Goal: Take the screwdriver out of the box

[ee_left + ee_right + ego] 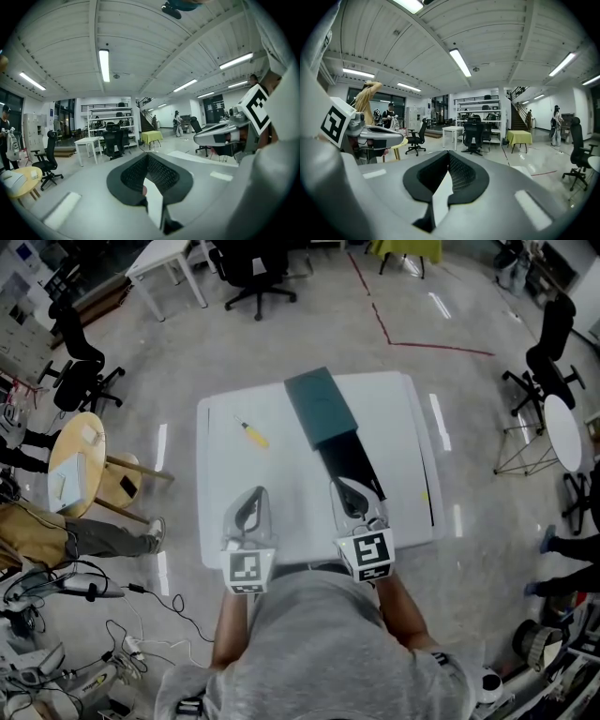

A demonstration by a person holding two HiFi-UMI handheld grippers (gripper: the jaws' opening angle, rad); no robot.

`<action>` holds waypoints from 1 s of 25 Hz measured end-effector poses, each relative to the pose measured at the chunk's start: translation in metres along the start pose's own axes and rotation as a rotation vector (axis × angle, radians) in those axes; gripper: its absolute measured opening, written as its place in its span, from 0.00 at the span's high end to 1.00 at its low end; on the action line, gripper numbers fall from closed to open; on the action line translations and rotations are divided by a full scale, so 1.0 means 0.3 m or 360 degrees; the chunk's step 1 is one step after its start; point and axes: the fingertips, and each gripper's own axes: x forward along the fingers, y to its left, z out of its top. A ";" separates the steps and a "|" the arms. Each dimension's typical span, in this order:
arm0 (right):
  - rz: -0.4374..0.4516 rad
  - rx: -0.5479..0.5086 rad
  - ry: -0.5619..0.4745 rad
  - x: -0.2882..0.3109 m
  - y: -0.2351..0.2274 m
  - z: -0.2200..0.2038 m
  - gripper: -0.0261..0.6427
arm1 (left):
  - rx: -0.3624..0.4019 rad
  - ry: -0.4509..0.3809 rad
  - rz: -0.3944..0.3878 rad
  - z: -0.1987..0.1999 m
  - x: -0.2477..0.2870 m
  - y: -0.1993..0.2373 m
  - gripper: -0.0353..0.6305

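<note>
A screwdriver (253, 433) with a yellow handle lies on the white table (225, 521), left of the box and outside it. The box is a dark teal sleeve (319, 407) with a black tray (352, 463) drawn out of it toward me. My left gripper (255, 495) hovers near the table's front edge, shut and empty, well short of the screwdriver. My right gripper (347, 487) is over the near end of the black tray, also shut with nothing in it. The left gripper view shows its pads (157, 173) meeting; the right gripper view shows the same (440, 176).
Office chairs (258, 273) stand behind the table and at both sides. A round wooden table (73, 460) and a seated person's legs (84, 535) are at the left. Cables (84, 592) lie on the floor at lower left. A red tape line (403, 338) marks the floor.
</note>
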 end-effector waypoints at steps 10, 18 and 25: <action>-0.0008 -0.0016 0.0000 -0.025 -0.006 -0.004 0.96 | 0.0015 -0.0003 -0.0005 0.009 -0.011 -0.031 0.93; 0.0000 -0.0013 0.0005 -0.015 -0.004 -0.004 0.96 | 0.0020 0.0000 -0.0001 0.011 -0.004 -0.024 0.93; 0.0002 -0.0016 0.0009 -0.016 -0.004 -0.009 0.96 | 0.0023 0.0006 0.0003 0.007 -0.004 -0.025 0.93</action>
